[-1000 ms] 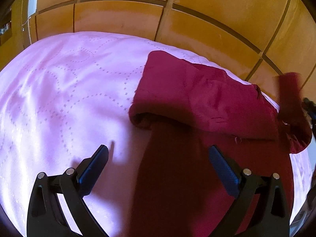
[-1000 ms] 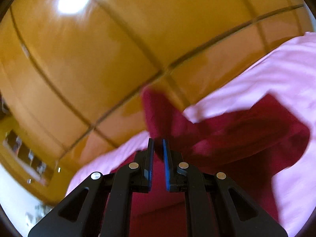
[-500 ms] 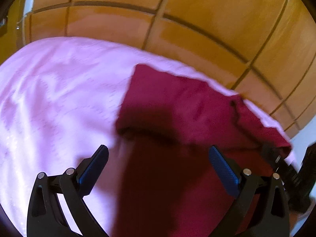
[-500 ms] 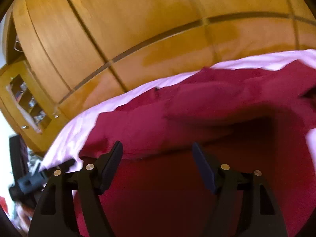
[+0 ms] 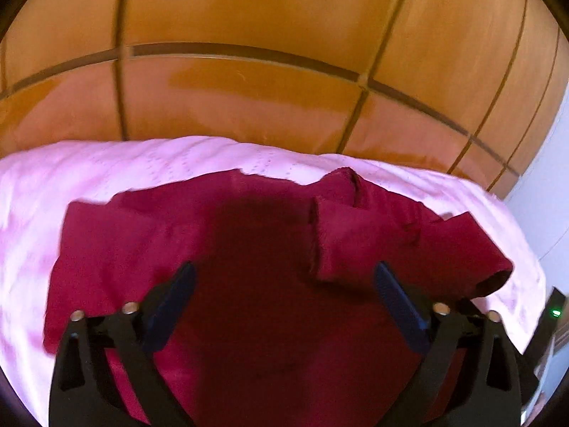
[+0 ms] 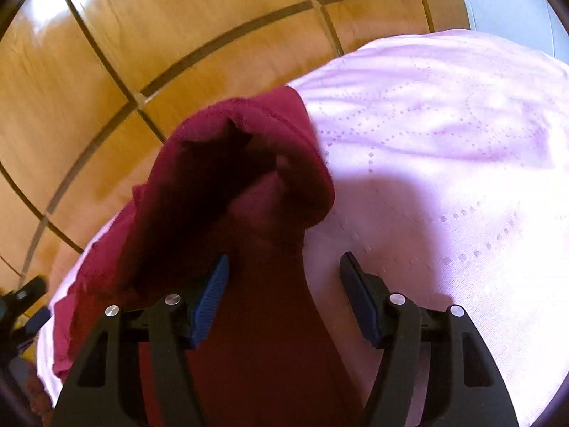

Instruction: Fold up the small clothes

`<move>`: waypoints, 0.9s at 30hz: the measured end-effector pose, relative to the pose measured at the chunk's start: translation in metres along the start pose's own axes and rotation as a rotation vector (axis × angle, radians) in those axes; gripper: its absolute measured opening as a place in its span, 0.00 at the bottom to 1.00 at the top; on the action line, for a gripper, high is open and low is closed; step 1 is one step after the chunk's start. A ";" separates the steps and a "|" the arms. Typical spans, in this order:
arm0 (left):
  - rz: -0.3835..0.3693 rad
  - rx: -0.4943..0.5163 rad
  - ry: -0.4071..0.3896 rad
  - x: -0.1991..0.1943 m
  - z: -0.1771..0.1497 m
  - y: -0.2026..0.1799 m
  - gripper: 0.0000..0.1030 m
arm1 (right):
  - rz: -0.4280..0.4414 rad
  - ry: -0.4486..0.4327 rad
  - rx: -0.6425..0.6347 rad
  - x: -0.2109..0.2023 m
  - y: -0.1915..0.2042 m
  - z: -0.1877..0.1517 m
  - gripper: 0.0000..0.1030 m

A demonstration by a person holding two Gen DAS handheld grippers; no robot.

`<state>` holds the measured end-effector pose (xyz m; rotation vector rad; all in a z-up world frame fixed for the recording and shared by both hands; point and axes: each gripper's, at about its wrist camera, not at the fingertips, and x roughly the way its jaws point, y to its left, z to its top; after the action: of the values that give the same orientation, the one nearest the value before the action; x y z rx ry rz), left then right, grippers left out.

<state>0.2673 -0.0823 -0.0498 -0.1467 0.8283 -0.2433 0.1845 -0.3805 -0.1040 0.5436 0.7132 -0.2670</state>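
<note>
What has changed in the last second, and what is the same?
The right tool was shut on a corner of the red garment held up in the air; it let go and now is open above the cloth. A sleeve end now lies folded over. The left tool stayed open, and the pink sheet is unchanged.

No text, label, brand, number or sign can be read in either view. The red garment [image 5: 249, 249] shows plain cloth, the pink bedspread [image 6: 444, 142] carries only a dotted stitched pattern, and the wooden panels [image 5: 284, 17] are bare. A small green light [image 5: 555, 312] glows at the right edge of the left view, unlabelled.
</note>
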 end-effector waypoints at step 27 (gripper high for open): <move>-0.034 -0.113 -0.001 -0.011 -0.018 0.053 0.04 | 0.068 -0.026 0.064 0.003 -0.007 -0.005 0.64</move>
<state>0.2548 -0.0286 -0.0657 -0.2675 0.8390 -0.2285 0.1813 -0.3839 -0.1119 0.6235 0.6613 -0.2339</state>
